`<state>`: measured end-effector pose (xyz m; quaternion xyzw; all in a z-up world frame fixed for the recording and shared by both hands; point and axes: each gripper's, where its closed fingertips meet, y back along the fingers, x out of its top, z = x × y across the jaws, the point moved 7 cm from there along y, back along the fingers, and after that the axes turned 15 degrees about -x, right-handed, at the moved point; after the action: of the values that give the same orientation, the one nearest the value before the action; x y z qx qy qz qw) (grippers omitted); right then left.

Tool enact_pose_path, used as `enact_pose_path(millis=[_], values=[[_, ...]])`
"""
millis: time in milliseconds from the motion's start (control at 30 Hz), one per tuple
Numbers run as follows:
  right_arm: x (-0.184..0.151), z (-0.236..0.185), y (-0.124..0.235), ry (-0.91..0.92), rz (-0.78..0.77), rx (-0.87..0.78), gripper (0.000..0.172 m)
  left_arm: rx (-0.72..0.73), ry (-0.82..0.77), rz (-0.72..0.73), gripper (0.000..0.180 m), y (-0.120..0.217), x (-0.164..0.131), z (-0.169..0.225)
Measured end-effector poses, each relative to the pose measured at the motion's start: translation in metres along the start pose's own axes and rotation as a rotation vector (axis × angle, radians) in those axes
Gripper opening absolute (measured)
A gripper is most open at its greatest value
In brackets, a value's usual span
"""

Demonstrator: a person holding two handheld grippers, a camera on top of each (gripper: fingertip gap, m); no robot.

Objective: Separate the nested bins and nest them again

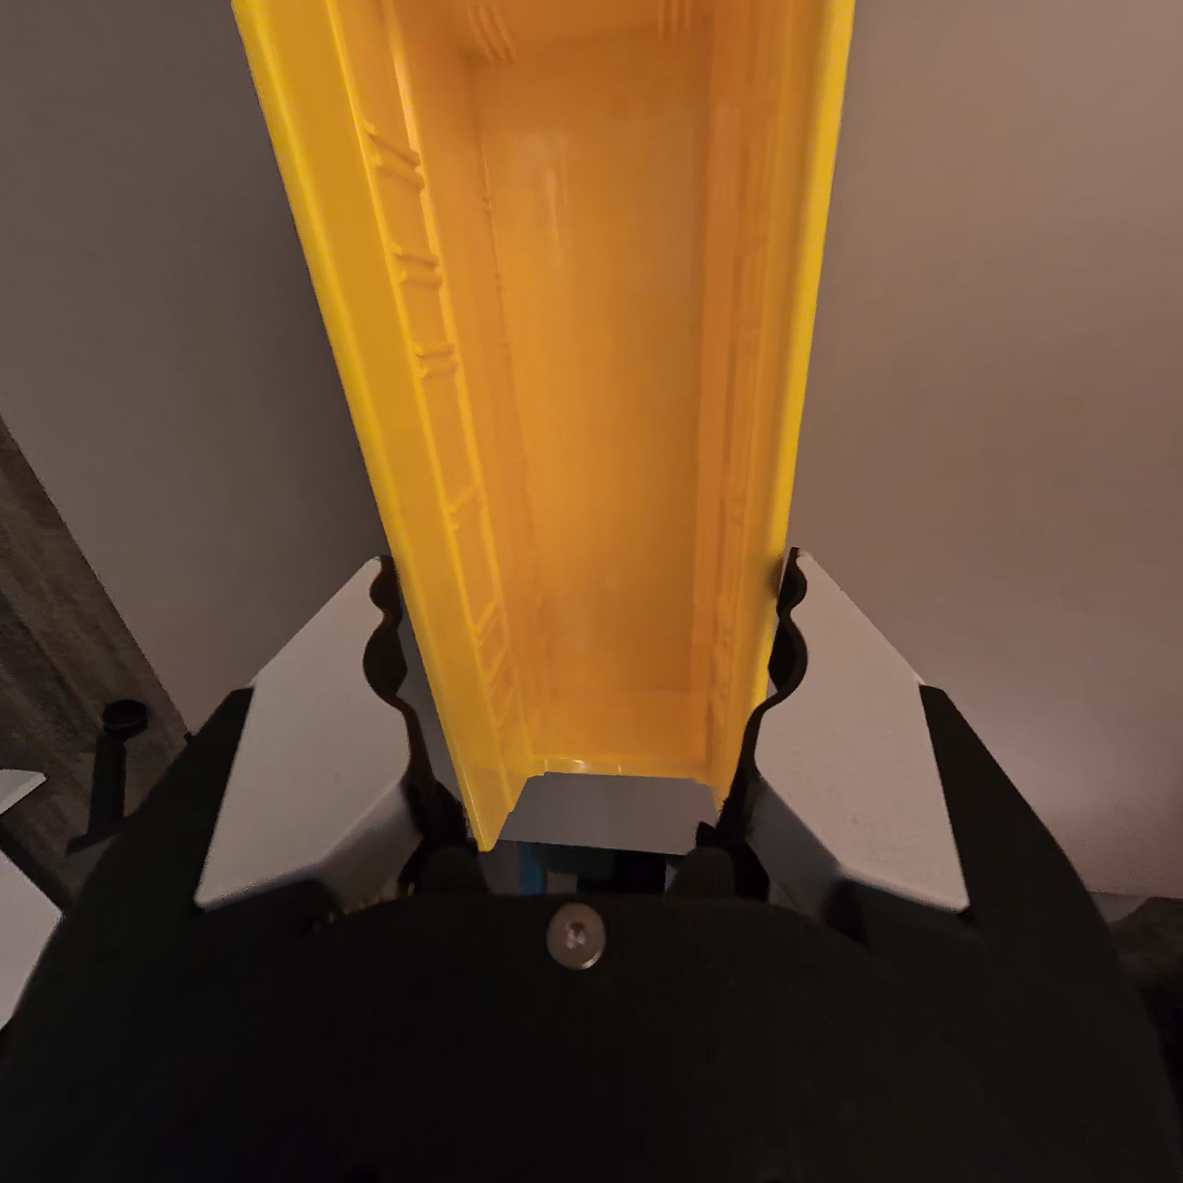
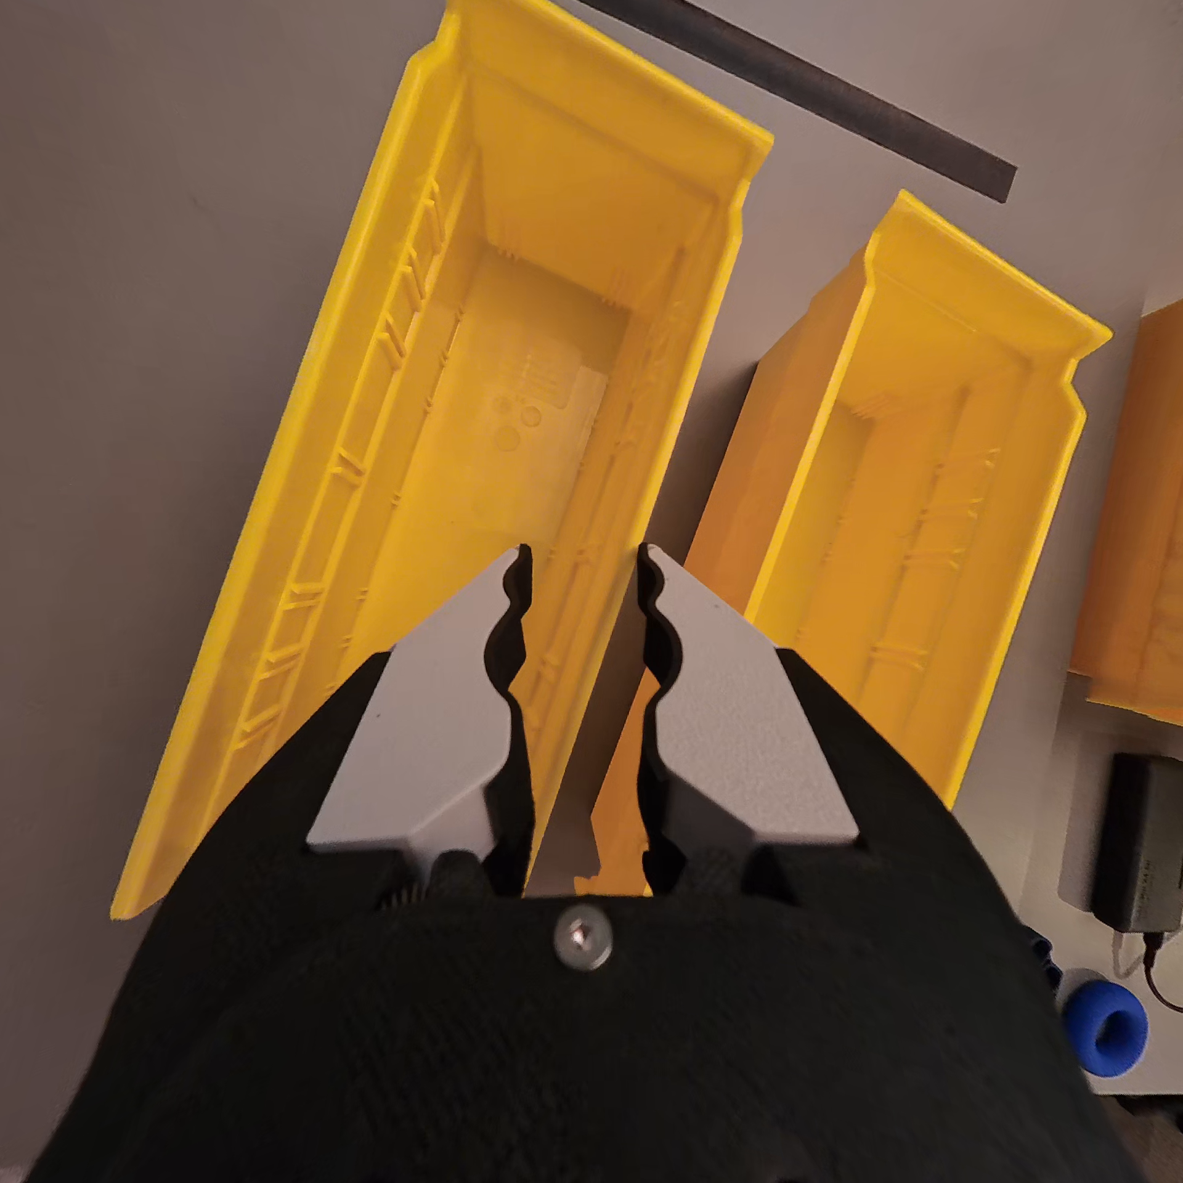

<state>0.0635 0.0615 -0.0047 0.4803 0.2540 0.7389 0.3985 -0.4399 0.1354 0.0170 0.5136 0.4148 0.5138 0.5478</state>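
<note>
Left claw: I see my left gripper spread wide around a long yellow bin, one finger on each long side of it. Its dark wavy pads lie against the bin's outer walls on both sides, so I read it as clamped on that bin across its width.

Held bin: it runs straight away from my left camera, open side towards me, its near end deep between the fingers and its far end cut off by the top edge of the view. Behind it I see only pale surface.

Right claw: my right gripper stands partly apart. It hangs over the right-hand long wall of a large yellow bin, one finger over the bin's inside and the other outside, above the gap. The pads do not press on the wall.

Bins on the table: the large bin lies on the pale table, open side up. A second yellow bin lies just beside it on the right, apart and not nested, with a strip of table between them.

Other things: a dark strip lies beyond the bins. At the right edge I see a padded envelope, a black adapter and a blue ring.
</note>
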Motion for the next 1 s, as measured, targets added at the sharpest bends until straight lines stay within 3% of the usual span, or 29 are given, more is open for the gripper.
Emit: enact_pose_path(millis=[1000], values=[[0.000,-0.001,0.001,0.012,0.003,0.009,0.033,-0.007,-0.014,-0.006,0.102,0.010,0.001,-0.008]])
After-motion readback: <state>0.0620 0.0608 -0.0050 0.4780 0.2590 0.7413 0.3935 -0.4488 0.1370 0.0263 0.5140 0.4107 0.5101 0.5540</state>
